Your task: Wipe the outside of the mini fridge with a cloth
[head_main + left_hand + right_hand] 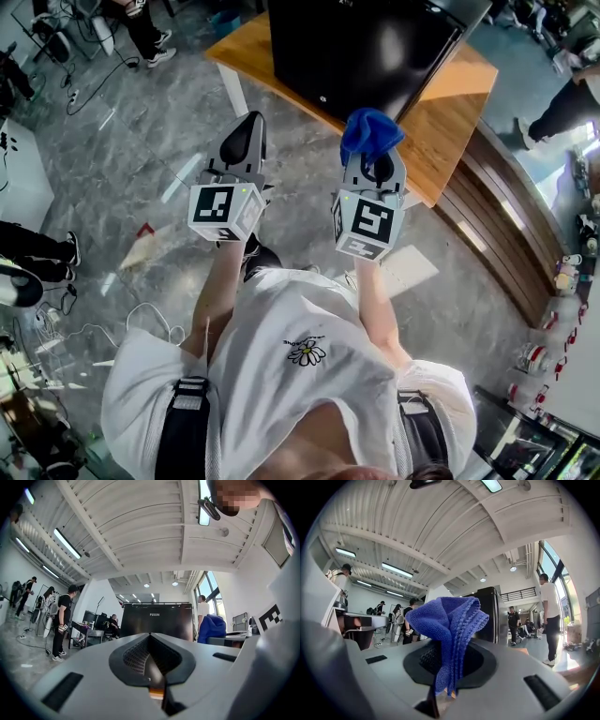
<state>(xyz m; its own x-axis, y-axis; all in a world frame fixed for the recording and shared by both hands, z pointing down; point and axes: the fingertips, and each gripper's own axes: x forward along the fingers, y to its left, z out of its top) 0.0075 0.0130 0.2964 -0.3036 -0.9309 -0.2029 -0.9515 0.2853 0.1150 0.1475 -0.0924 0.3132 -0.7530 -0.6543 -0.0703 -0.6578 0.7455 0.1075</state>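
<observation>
Mini fridge [366,47] stands black on the wooden surface [455,117] ahead, untouched, while the right claw [373,159] is clamped on the blue cloth [370,131], bunched past its tips, presumably so fabric meets the fridge first; the left claw [246,136] is closed, empty.

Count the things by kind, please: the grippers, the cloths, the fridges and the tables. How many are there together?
grippers: 2 (left gripper, right gripper)
blue cloth: 1, held in the right gripper
black mini fridge: 1
wooden table: 1
total: 5
</observation>
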